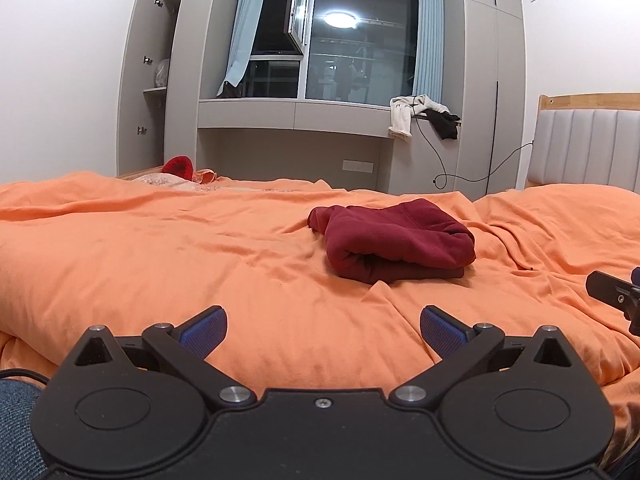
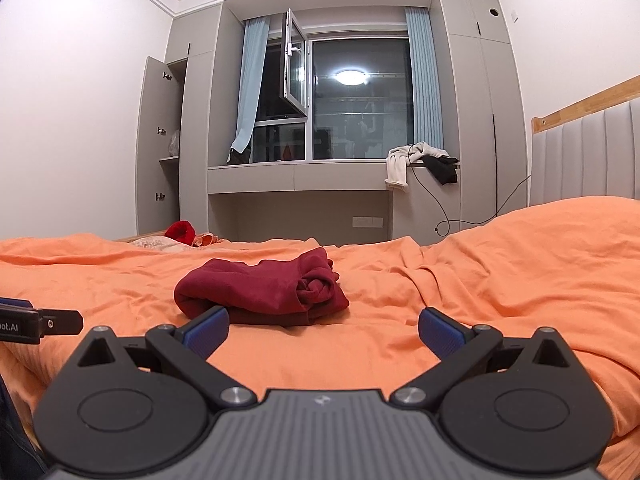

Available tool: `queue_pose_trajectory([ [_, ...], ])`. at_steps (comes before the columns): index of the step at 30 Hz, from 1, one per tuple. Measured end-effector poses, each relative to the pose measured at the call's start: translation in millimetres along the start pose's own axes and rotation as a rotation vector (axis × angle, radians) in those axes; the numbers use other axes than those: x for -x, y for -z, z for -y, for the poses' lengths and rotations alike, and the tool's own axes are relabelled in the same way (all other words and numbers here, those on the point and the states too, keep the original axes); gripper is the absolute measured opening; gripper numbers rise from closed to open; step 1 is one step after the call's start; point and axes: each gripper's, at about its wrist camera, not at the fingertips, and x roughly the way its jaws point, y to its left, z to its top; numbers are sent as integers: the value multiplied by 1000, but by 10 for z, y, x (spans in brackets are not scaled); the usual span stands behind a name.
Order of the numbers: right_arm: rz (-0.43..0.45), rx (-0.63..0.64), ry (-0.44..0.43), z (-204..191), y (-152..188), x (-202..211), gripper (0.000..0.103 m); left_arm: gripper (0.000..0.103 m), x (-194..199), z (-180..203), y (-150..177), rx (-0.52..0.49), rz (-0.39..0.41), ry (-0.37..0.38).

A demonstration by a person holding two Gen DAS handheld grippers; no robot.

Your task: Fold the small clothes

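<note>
**Two tongs spread, one garment folded**

Both the left tongs (image 1: 323, 330) and the right tongs (image 2: 323, 330) are held spread and empty, near the front edge of the orange bed (image 1: 160, 248). The maroon garment (image 1: 394, 240) is seen lying folded mid-bed, beyond them. Its rolled right end (image 2: 316, 286) appears loosely tucked and could be undone if snagged. Open room is left on the bed to the left; at the far right stands the headboard (image 2: 588, 152).
</note>
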Motion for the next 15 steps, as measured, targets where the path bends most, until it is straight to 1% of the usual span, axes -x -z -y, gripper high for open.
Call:
queue_pose_trajectory([
  [15, -2, -1, 1, 6, 0, -5, 103, 102, -1, 1, -3, -2, 0, -1],
])
